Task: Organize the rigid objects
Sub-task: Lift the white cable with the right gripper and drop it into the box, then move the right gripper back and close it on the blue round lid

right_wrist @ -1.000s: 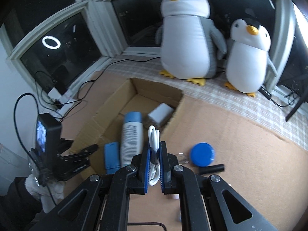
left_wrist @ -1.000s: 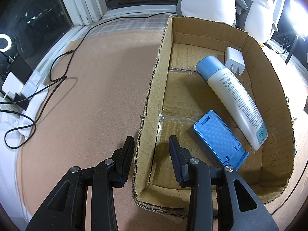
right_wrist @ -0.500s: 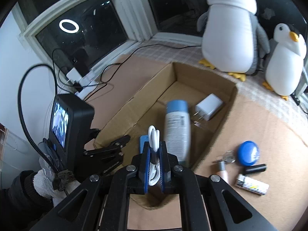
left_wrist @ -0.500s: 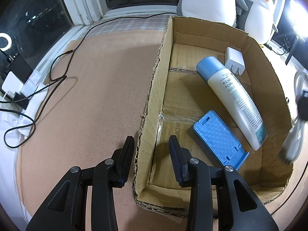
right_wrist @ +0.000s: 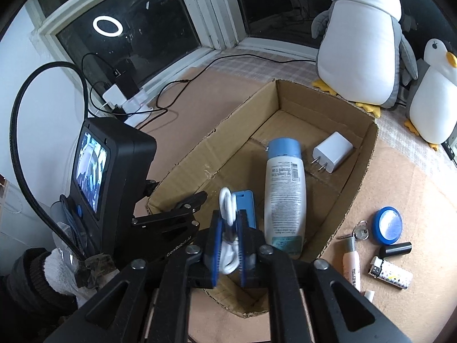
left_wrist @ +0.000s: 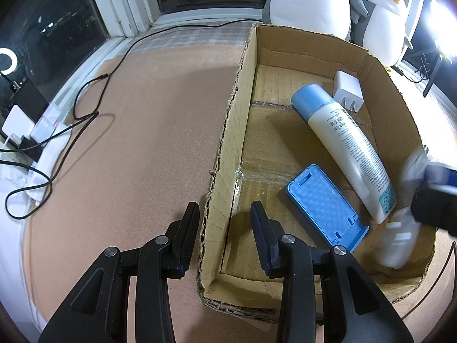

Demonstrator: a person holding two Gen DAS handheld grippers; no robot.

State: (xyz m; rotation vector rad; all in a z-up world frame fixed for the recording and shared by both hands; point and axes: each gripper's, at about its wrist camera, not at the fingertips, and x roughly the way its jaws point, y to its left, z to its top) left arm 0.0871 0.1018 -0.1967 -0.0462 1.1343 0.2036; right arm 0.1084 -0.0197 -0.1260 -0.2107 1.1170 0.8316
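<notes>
The left gripper [left_wrist: 225,234] pinches the near-left wall of the open brown cardboard box [left_wrist: 228,131] — the right gripper's [right_wrist: 228,237] jaws, just opening, flank a coiled white cable [right_wrist: 228,228].

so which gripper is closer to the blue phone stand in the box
Left, narrowly. The left gripper straddles the box wall, one finger inside beside the blue phone stand. The right gripper, its jaws just opening around a white cable, hangs above the stand's near end.
</notes>
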